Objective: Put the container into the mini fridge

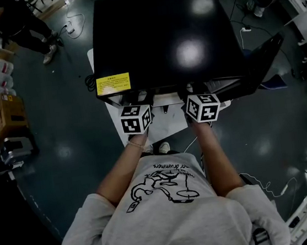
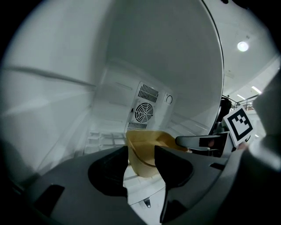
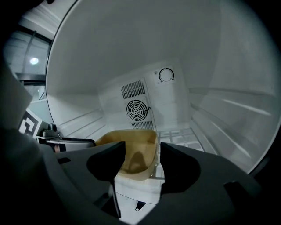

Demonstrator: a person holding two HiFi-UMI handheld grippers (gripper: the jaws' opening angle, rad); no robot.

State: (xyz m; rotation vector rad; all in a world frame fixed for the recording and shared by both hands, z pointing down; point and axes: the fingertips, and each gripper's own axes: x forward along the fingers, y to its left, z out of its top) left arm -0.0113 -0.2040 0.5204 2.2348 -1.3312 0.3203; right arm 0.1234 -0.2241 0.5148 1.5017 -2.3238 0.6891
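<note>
1. Between the wide-spread jaws of the left gripper [image 2: 141, 153] stands the near left corner of the tan, thin-walled, open-topped container [image 2: 147, 151]. The pads do not appear to press on it, so nothing is gripped.
2. Between the jaws of the right gripper [image 3: 143, 148], which are just as far apart, rises the container's right-hand wall [image 3: 131, 154]. The outer jaw is just beside the wall, and this gripper holds nothing either.
3. Ahead of both jaw pairs and slightly below them, the container rests on the white slatted shelf [image 3: 178, 134] inside the black, glossy-topped mini fridge [image 1: 160, 40]. It sits well short of the round fan grille [image 3: 137, 109] on the white back wall.
4. Its long axis seems to run crosswise, from one pair of jaws to the other. Each gripper stands at one end, and neither is clearly nearer.
5. Judging by this, the placing looks done and only the withdrawal is left. Each wall lies inside a jaw gap, so the grippers should back out along the jaws' own line. A sideways or upward drift could hook the rim and drag the container.
6. The container has a rounded-rectangular shape, a matte surface and an empty inside, and looks like moulded fibre or light plastic. It is probably light and would slide easily on the smooth, glossy plastic liner.
</note>
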